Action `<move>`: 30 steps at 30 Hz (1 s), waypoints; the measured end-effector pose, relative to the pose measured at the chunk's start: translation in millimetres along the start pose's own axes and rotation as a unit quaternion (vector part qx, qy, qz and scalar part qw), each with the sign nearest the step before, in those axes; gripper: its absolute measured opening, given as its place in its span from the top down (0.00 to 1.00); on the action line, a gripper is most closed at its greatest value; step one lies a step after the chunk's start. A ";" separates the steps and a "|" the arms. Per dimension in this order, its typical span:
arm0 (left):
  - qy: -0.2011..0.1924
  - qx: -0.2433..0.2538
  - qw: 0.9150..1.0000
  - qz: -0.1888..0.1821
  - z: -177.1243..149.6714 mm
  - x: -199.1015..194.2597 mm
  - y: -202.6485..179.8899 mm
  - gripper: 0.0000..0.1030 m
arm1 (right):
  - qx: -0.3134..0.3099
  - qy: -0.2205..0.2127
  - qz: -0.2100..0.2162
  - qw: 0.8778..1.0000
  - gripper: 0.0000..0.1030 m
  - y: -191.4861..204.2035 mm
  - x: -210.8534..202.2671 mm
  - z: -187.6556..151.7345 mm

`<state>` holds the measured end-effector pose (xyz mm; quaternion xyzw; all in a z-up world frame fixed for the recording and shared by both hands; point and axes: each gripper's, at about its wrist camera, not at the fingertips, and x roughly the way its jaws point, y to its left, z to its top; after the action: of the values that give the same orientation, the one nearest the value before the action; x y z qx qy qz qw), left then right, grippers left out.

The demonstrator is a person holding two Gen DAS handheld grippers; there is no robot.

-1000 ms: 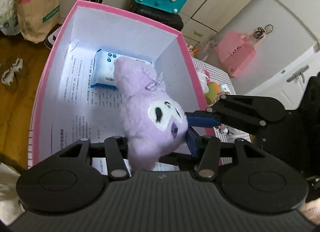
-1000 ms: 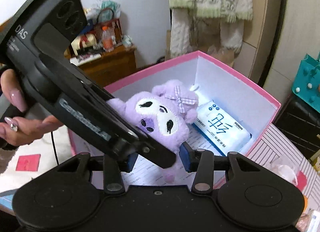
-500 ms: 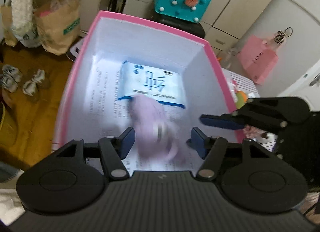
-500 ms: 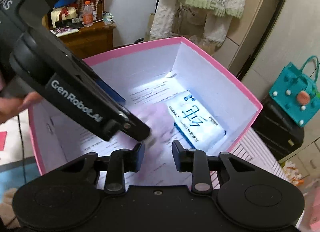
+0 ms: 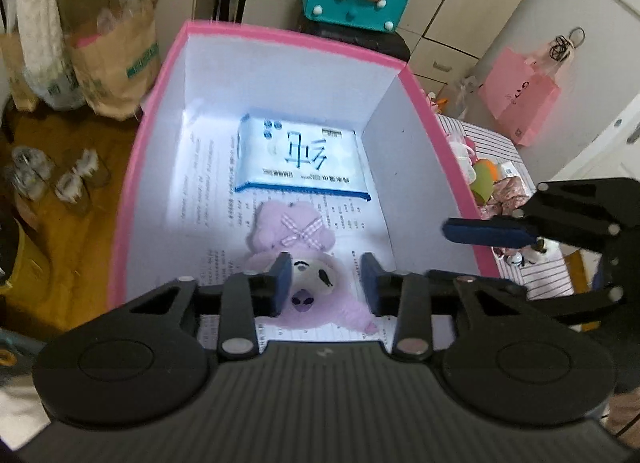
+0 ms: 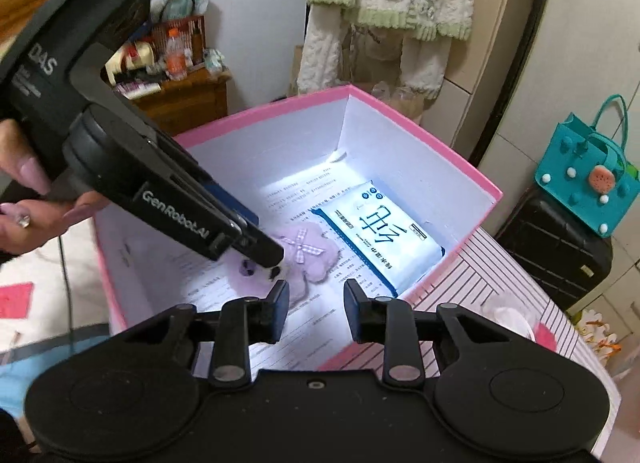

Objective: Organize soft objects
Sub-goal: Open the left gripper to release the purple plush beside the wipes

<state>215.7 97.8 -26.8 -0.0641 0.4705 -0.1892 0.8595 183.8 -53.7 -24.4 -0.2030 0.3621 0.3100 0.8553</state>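
A purple plush (image 5: 288, 227) with a checked bow lies face up on the printed paper at the bottom of the pink box (image 5: 288, 75). A white and blue tissue pack (image 5: 300, 159) lies just beyond it. My left gripper (image 5: 325, 283) hovers over the plush with its jaws closing; the pads do not press on the toy. In the right wrist view the left gripper (image 6: 256, 239) hangs above the plush (image 6: 308, 255), next to the tissue pack (image 6: 380, 231) in the box (image 6: 400, 151). My right gripper (image 6: 317, 303) stands open over the box's near edge, nothing in it.
A teal bag (image 6: 588, 183) sits on a black suitcase (image 6: 552, 239) behind the box. A pink paper bag (image 5: 520, 91) hangs at the right. Brown paper bags (image 5: 112, 55) and slippers (image 5: 52, 179) are on the wooden floor. A striped cloth (image 6: 500, 271) lies under the box.
The left gripper held the plush above the box, then let it go. The plush fell and now lies on the box floor. The right gripper's jaws narrowed.
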 end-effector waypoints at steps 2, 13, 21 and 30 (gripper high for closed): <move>-0.005 0.018 1.000 0.008 -2.0 -11.3 -7.1 0.53 | 0.010 -0.010 0.011 1.000 0.66 -3.5 -11.8 -3.0; -0.007 0.078 0.997 0.025 -24.9 -73.3 -48.7 0.41 | 0.093 -0.046 0.073 0.992 0.52 -23.4 -68.9 -23.4; -0.027 0.110 0.993 0.035 -48.7 -117.7 -83.5 0.37 | 0.102 -0.067 0.089 0.989 0.49 -25.6 -113.7 -41.9; -0.047 0.161 0.986 0.028 -77.0 -132.6 -129.8 0.30 | 0.076 -0.109 0.054 0.990 0.45 -18.5 -176.3 -86.5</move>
<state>52.8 34.7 72.5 0.0792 0.3950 -0.2348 0.8846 57.4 -184.1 52.6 -0.0831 0.2999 0.3475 0.8845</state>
